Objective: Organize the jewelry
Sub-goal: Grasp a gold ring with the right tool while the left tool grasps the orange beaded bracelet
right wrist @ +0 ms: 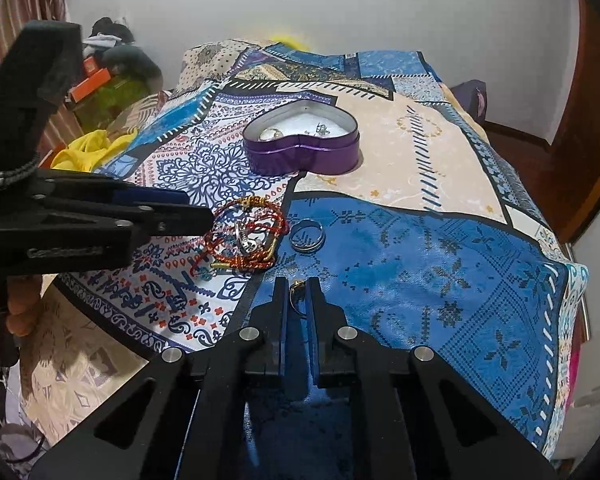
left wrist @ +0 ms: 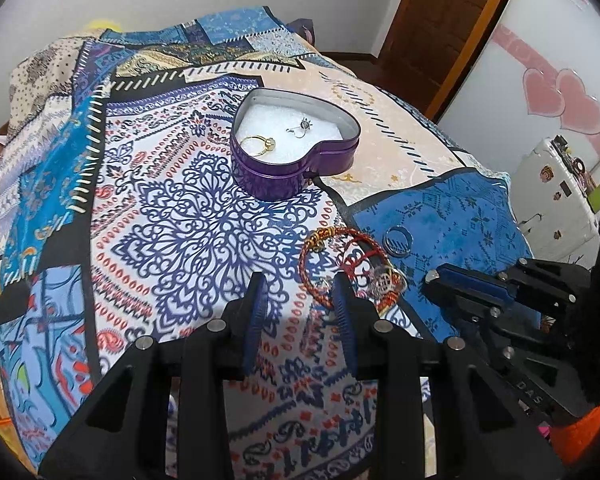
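A purple heart-shaped tin [left wrist: 296, 168] [right wrist: 304, 156] stands open on the patterned bedspread, white padding inside, holding a gold ring [left wrist: 258, 145] and a silver ring [left wrist: 302, 126]. Red braided bracelets [left wrist: 348, 268] [right wrist: 246, 236] lie in a pile in front of it, with a silver band ring [left wrist: 398, 241] [right wrist: 307, 235] beside them. My left gripper [left wrist: 300, 284] is open and empty, its right finger next to the bracelets. My right gripper [right wrist: 296, 286] is shut on a small gold ring [right wrist: 297, 289] just above the blue patch of the bedspread.
The patterned bedspread [right wrist: 440, 272] covers the bed. A wooden door [left wrist: 444, 28] and a white cabinet with pink hearts [left wrist: 560, 96] stand at the right. Yellow cloth [right wrist: 88, 152] and clutter lie off the bed's left side.
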Demonstrator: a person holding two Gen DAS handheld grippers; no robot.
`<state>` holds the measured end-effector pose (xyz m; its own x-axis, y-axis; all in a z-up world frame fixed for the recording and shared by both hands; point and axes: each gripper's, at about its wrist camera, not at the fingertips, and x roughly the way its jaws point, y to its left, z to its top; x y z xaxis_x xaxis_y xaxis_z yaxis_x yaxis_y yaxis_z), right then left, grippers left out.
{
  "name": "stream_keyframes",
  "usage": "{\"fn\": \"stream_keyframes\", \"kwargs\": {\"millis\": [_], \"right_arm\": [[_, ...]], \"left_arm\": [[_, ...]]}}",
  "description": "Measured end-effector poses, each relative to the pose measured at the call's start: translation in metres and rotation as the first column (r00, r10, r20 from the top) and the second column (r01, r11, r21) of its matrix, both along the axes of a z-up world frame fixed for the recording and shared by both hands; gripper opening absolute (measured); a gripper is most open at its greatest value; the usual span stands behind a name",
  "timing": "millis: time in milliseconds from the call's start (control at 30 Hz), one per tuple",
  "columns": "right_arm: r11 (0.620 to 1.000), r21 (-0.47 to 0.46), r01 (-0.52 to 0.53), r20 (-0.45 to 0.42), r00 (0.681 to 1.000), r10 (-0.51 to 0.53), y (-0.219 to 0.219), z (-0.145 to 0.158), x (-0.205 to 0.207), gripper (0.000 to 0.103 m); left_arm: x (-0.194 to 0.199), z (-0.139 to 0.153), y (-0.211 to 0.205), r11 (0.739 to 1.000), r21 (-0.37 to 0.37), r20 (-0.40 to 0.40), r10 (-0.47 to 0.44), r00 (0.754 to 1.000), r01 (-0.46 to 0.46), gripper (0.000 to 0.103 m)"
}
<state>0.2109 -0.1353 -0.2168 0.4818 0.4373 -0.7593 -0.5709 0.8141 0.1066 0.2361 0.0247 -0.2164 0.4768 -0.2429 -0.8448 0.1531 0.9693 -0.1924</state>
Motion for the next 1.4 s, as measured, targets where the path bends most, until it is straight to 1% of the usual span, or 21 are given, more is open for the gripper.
{"fn": "stream_keyframes", "kwargs": {"millis": [67, 133, 233, 300, 367, 567, 667, 800, 833, 900, 933, 967, 1000, 1133, 1267, 1300, 1333, 1367, 1400], "right_arm": [[1.000, 0.005, 0.005, 0.002, 1.000, -0.005, -0.002, 0.001, 0.001, 0.006], [1.000, 0.008, 0.009, 0.006, 1.000, -0.009, -0.003, 0.002, 0.001, 0.006], [1.000, 0.017, 0.018, 0.012, 1.000, -0.019, -0.005, 0.004, 0.002, 0.005], [0.999, 0.023, 0.025, 0.015, 1.000, -0.025, -0.007, 0.005, 0.003, 0.005], [0.999, 0.031, 0.032, 0.019, 0.999, -0.032, -0.010, 0.007, 0.004, 0.004], [0.998, 0.046, 0.044, 0.032, 0.998, -0.046, -0.015, 0.015, 0.004, 0.004], [0.999, 0.038, 0.040, 0.039, 0.998, -0.041, -0.016, 0.018, 0.005, 0.004], [0.999, 0.028, 0.046, 0.017, 0.999, -0.047, -0.016, 0.017, 0.007, 0.005], [0.999, 0.022, 0.048, 0.008, 0.999, -0.048, -0.015, 0.016, 0.008, 0.008], [0.999, 0.012, 0.045, -0.017, 0.999, -0.045, -0.014, 0.012, 0.010, 0.017], [0.999, 0.008, 0.042, -0.032, 0.999, -0.041, -0.013, 0.010, 0.011, 0.024], [0.999, 0.004, 0.044, -0.036, 0.998, -0.044, -0.012, 0.009, 0.011, 0.028], [0.999, -0.001, 0.047, -0.033, 0.998, -0.047, -0.011, 0.007, 0.011, 0.029], [0.999, -0.019, 0.044, -0.010, 0.999, -0.044, -0.005, 0.001, 0.010, 0.029], [0.998, -0.057, 0.021, 0.036, 0.999, -0.019, 0.004, -0.004, 0.007, 0.028], [0.998, -0.058, 0.018, 0.047, 0.999, -0.015, 0.005, -0.006, 0.007, 0.027], [0.998, -0.056, 0.016, 0.049, 0.999, -0.013, 0.005, -0.006, 0.007, 0.019], [0.999, -0.052, 0.013, 0.046, 0.999, -0.011, 0.005, -0.007, 0.008, 0.016], [0.999, -0.048, 0.014, 0.042, 0.999, -0.012, 0.005, -0.006, 0.008, 0.016]], "left_arm": [[0.004, -0.002, -0.001, 1.000, -0.002, -0.005, -0.004, 1.000, 0.004, 0.032], [0.009, -0.005, -0.004, 1.000, 0.011, -0.008, -0.007, 1.000, 0.007, 0.029], [0.013, -0.009, -0.009, 0.999, 0.035, 0.000, -0.008, 1.000, 0.008, 0.020], [0.014, -0.011, -0.011, 0.999, 0.054, 0.005, -0.003, 1.000, 0.002, 0.007], [0.015, -0.012, -0.013, 0.997, 0.073, 0.015, -0.001, 1.000, 0.000, 0.002], [0.011, -0.007, -0.016, 0.996, 0.093, 0.034, -0.007, 0.999, 0.004, 0.001], [0.005, 0.004, -0.015, 0.997, 0.082, 0.063, 0.000, 0.998, -0.005, 0.001], [-0.005, 0.021, -0.013, 0.997, 0.075, 0.110, 0.007, 0.994, -0.016, 0.001], [-0.009, 0.026, -0.012, 0.997, 0.070, 0.124, 0.011, 0.992, -0.020, 0.001], [-0.014, 0.033, -0.010, 0.997, 0.066, 0.141, 0.016, 0.990, -0.026, 0.001], [-0.016, 0.036, -0.010, 0.997, 0.067, 0.150, 0.018, 0.989, -0.028, 0.001], [-0.019, 0.039, -0.009, 0.997, 0.067, 0.156, 0.020, 0.988, -0.030, 0.001], [-0.022, 0.042, -0.008, 0.997, 0.068, 0.165, 0.022, 0.986, -0.033, 0.001], [-0.027, 0.050, -0.004, 0.997, 0.060, 0.186, 0.025, 0.982, -0.037, 0.001], [-0.033, 0.060, -0.001, 0.997, 0.060, 0.215, 0.027, 0.976, -0.041, 0.001], [-0.034, 0.063, -0.001, 0.997, 0.061, 0.223, 0.027, 0.974, -0.042, 0.001], [-0.036, 0.066, 0.000, 0.997, 0.060, 0.232, 0.028, 0.972, -0.043, 0.001], [-0.037, 0.068, 0.001, 0.997, 0.058, 0.240, 0.028, 0.970, -0.043, 0.001], [-0.038, 0.070, 0.002, 0.997, 0.056, 0.247, 0.029, 0.968, -0.044, 0.001]]}}
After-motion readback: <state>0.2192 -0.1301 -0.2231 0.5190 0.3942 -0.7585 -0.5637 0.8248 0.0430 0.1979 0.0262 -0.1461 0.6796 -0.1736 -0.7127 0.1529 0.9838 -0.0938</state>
